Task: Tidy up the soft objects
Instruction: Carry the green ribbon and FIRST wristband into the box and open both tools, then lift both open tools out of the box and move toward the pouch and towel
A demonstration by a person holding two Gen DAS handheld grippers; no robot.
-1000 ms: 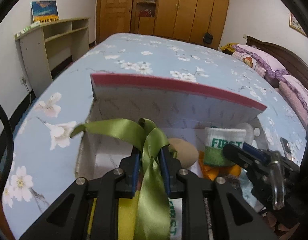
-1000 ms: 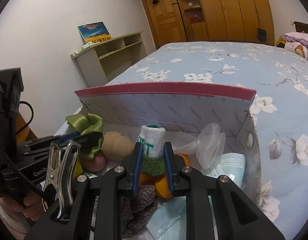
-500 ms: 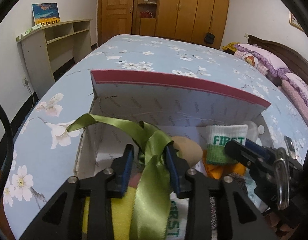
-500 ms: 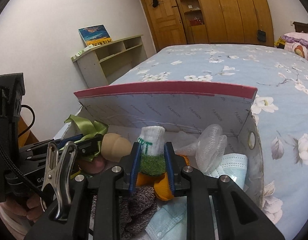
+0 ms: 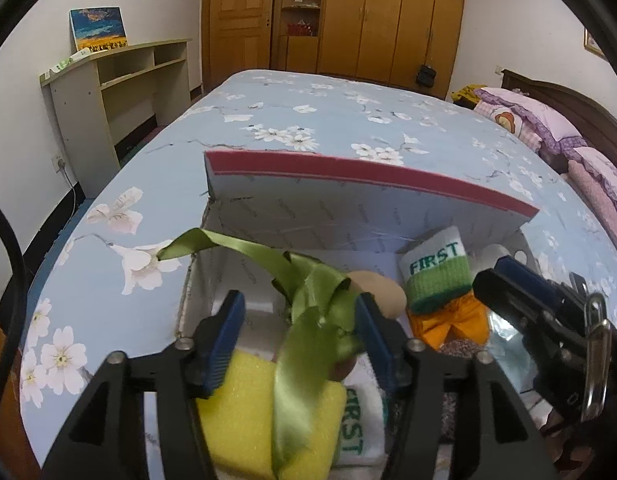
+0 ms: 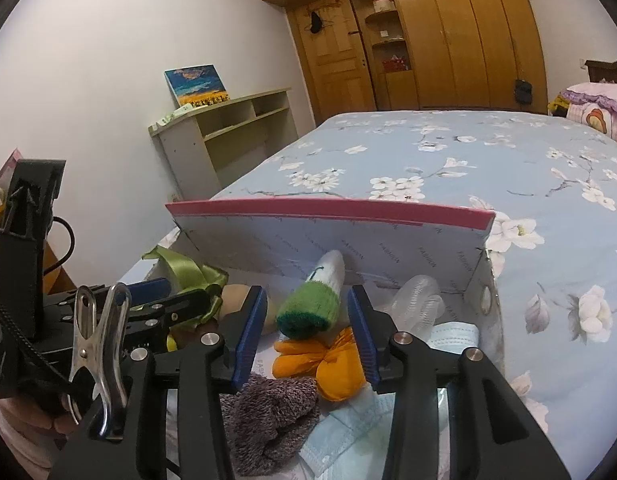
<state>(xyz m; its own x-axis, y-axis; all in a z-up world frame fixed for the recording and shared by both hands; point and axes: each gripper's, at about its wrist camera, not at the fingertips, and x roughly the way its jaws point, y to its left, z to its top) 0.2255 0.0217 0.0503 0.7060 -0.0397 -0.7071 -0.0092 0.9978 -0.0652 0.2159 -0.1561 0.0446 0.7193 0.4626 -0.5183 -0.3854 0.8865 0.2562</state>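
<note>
A limp green ribbon [image 5: 316, 320] and a soft knitted sock [image 6: 312, 304] are seen released inside the box [image 5: 364, 216] on the bed [image 5: 348, 120] as both jaws open, each apparently best pinched mid-body.

Wide open bed [image 5: 348, 120] far past the box [image 5: 236, 272]; lots of room there; tall box lid [image 5: 368, 204] blocking the far side; inside, crowded with sock [image 5: 436, 276], ribbon [image 5: 308, 300], sponge [image 5: 244, 420] and masks [image 6: 452, 332]; small bare patch of floor at near left; shelf [image 5: 120, 80] far left.
</note>
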